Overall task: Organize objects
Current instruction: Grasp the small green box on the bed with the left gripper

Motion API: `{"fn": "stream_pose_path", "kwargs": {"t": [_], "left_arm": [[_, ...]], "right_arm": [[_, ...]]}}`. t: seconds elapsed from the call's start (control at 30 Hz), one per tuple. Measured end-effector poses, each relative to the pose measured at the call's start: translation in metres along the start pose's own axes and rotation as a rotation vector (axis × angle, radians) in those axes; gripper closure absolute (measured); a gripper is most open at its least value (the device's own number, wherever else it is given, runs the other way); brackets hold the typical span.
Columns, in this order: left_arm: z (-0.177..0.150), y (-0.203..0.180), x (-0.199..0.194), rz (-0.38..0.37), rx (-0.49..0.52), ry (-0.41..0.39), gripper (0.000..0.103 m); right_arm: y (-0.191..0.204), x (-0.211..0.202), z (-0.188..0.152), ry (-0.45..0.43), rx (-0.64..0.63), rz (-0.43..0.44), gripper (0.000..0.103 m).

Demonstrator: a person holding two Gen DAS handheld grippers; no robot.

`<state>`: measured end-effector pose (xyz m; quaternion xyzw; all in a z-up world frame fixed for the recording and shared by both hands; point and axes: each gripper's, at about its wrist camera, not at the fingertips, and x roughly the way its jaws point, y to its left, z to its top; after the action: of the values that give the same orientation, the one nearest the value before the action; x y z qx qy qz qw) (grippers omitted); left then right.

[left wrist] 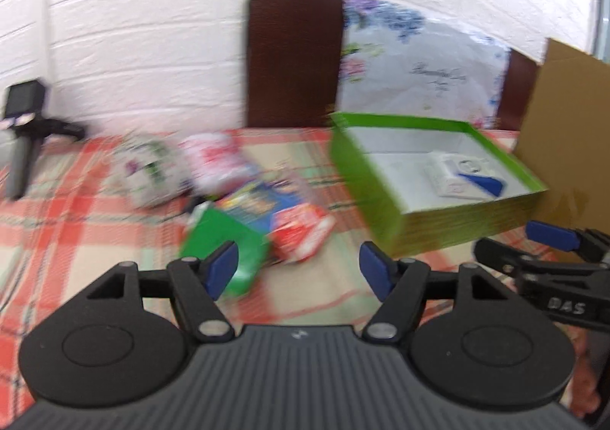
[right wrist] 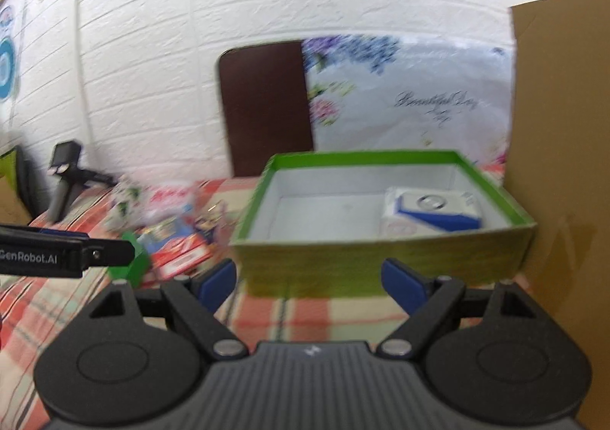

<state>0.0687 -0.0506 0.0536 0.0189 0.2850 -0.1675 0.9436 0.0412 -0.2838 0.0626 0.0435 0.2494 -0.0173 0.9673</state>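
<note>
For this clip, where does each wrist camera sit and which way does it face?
Left wrist view: on the left gripper, angled down over the plaid cloth at a pile of snack packets; open, empty jaws show, with the right gripper at the right edge.
Right wrist view: on the right gripper, facing the open green cardboard box; open jaws show, the left gripper at the left edge.
Shared: box, its white-and-blue packet, the pile, white brick wall.
</note>
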Motion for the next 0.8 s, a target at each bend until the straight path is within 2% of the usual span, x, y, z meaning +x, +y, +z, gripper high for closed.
{"fn": "stream_pose_path", "kwargs": {"t": [0.2, 0.33, 0.43, 0.6, 0.63, 0.7, 0.73, 0.77, 0.8], "left_arm": [[-0.029, 0.068, 0.002, 0.128, -0.156, 0.06, 0.031], [-0.043, 0.102, 0.007, 0.195, -0.243, 0.089, 0.031], [-0.049, 0.121, 0.005, 0.196, -0.313, 0.091, 0.031], [-0.052, 0.135, 0.001, 0.177, -0.334, 0.073, 0.031], [-0.052, 0.137, 0.0, 0.167, -0.341, 0.07, 0.031], [-0.052, 0.141, 0.001, 0.149, -0.351, 0.069, 0.031], [-0.052, 0.142, 0.001, 0.145, -0.353, 0.069, 0.031], [-0.052, 0.143, 0.002, 0.142, -0.356, 0.07, 0.031], [-0.051, 0.144, 0.003, 0.137, -0.361, 0.07, 0.031]], "right_arm": [[0.048, 0.011, -0.018, 0.075, -0.117, 0.121, 0.022], [0.079, 0.024, -0.017, 0.107, -0.194, 0.196, 0.025], [0.108, 0.038, -0.011, 0.082, -0.29, 0.198, 0.024], [0.16, 0.066, -0.009, 0.009, -0.522, 0.204, 0.019], [0.17, 0.072, -0.012, -0.005, -0.569, 0.195, 0.016], [0.189, 0.089, -0.02, -0.02, -0.67, 0.151, 0.016], [0.194, 0.098, -0.025, -0.013, -0.704, 0.131, 0.018], [0.197, 0.107, -0.029, 0.009, -0.725, 0.115, 0.029], [0.196, 0.11, -0.031, -0.004, -0.722, 0.1, 0.032]]}}
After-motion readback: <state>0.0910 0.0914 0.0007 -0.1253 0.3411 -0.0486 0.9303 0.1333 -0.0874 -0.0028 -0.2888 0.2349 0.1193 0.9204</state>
